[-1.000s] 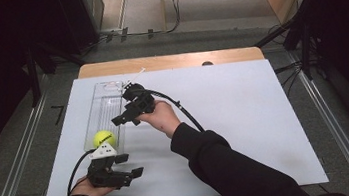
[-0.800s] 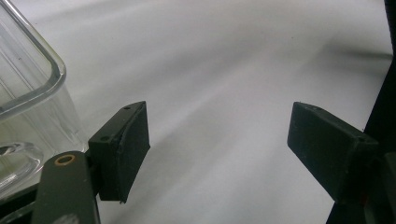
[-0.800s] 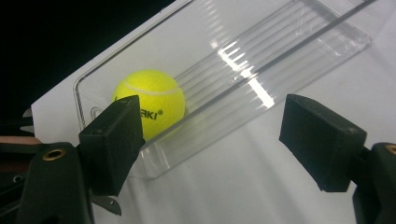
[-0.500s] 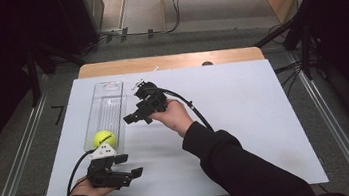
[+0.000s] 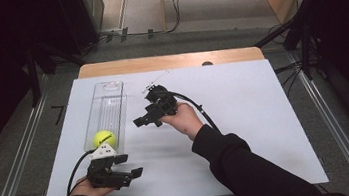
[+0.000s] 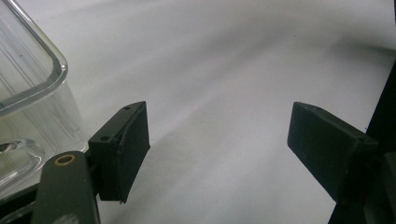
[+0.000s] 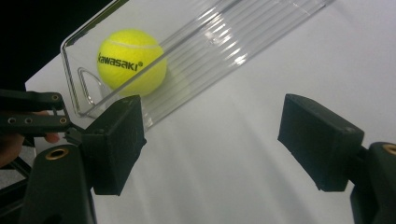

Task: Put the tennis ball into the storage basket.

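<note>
Two black handheld grippers, the left gripper (image 5: 130, 174) and the right gripper (image 5: 141, 120), each have two blocky black jaws with small screw holes, a brass-ringed pivot and a trailing black cable. The person wears black sleeves (image 5: 241, 163).

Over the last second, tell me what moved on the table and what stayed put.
The right gripper drew back from above the clear tray toward the table's middle, jaws open and empty. Nothing was grasped or released. The left gripper kept its place at the near edge, open, and the yellow tennis ball stayed at the tray's near end.
</note>
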Tool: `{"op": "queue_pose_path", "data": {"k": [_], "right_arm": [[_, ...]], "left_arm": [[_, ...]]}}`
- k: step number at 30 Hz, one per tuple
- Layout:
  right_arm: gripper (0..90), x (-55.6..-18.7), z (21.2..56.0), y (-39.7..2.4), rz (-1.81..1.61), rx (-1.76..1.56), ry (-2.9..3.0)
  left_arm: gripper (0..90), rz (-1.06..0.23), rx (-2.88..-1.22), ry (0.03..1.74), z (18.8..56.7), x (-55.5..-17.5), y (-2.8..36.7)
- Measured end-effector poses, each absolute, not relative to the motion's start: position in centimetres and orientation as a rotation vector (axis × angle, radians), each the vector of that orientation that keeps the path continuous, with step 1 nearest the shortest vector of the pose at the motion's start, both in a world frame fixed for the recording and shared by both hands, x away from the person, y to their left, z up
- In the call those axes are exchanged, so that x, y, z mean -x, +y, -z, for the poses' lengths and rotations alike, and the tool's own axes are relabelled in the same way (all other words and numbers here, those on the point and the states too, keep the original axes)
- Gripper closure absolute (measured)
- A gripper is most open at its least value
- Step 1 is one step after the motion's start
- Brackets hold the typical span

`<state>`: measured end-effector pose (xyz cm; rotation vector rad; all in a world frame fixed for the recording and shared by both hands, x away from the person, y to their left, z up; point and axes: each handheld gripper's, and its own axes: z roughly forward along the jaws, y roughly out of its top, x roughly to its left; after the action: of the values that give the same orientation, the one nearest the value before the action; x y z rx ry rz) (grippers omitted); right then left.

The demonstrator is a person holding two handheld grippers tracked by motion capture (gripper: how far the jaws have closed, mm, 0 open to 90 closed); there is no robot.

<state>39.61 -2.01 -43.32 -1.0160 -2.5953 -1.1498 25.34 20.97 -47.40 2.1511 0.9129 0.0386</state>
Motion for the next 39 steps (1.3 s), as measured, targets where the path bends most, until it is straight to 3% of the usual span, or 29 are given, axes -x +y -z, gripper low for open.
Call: {"op": "queue_pose_path", "data": {"k": [39], "right_arm": [[21.4,-36.5,44.3,-8.5,1.155,1.063,-2.609]], "left_arm": [[21.5,-0.043,-2.159,0.918,47.4,-25.4,21.0]]}}
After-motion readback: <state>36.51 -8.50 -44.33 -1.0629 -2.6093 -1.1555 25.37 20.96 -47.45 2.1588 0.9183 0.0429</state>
